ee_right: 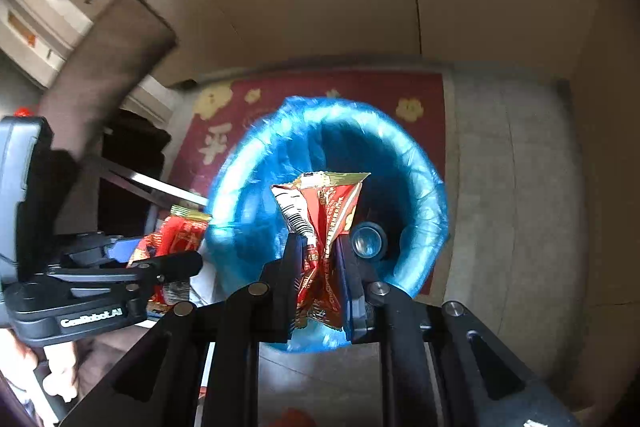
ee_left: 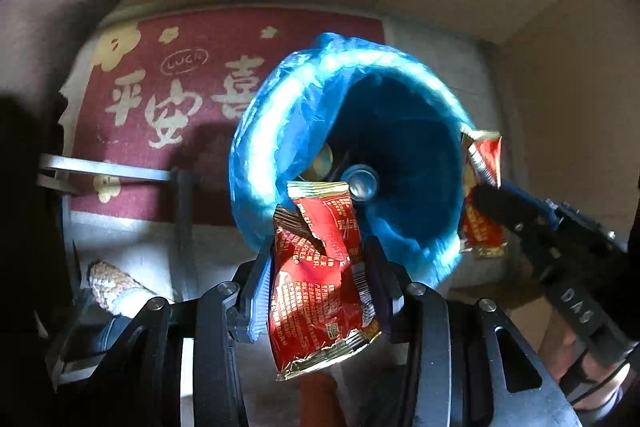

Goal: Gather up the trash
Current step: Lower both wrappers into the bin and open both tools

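A bin lined with a blue bag (ee_left: 400, 115) stands on the floor below both grippers; it also shows in the right wrist view (ee_right: 256, 163). A bottle (ee_left: 362, 183) and other trash lie at its bottom. My left gripper (ee_left: 320, 267) is shut on a red snack wrapper (ee_left: 320, 279) above the bin's near rim. My right gripper (ee_right: 318, 259) is shut on another red snack wrapper (ee_right: 324, 211) over the bin's opening. The right gripper with its wrapper (ee_left: 482, 195) shows at the bin's right rim in the left wrist view. The left gripper with its wrapper (ee_right: 176, 239) shows at the left in the right wrist view.
A red doormat (ee_left: 160, 99) with white characters lies under the bin. A beige wall or door (ee_right: 320, 7) stands behind it. A metal frame (ee_left: 120, 171) and a shoe (ee_left: 112, 287) are at the left. Grey floor (ee_right: 512, 187) lies to the right.
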### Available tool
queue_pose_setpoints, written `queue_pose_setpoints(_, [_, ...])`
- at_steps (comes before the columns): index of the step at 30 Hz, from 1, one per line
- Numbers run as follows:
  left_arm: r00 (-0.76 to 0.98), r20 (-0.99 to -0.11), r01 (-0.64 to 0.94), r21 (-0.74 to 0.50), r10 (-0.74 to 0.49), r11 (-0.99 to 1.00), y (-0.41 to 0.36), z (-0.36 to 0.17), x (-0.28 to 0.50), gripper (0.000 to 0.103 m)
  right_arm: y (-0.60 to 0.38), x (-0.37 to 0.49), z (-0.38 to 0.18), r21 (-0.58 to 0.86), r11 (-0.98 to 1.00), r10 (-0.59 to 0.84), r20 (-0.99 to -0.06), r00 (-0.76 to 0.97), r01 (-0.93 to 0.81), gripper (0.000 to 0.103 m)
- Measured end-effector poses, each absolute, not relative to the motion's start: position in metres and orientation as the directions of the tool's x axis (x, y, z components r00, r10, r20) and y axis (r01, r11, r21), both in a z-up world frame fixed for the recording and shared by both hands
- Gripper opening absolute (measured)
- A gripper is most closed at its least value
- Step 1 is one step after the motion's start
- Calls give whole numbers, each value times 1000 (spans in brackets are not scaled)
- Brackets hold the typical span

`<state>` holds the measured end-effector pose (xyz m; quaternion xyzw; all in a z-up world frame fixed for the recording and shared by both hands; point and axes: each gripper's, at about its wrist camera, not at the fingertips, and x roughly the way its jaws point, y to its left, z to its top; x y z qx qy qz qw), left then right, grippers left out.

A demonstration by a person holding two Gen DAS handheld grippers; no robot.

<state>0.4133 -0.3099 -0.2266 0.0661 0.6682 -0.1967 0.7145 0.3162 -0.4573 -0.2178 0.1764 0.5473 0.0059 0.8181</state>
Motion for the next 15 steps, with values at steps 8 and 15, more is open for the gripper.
queue_pose_setpoints(8, [-2, -973, 369, -214, -230, 904, -322, -237, 434, 64, -462, 329, -248, 323, 915, 224, -905, 361, 240, 37])
queue_pose_setpoints(15, [43, -973, 351, -196, -225, 916, -322, -236, 442, 67, -467, 320, -237, 329, 915, 222, -894, 390, 234, 42])
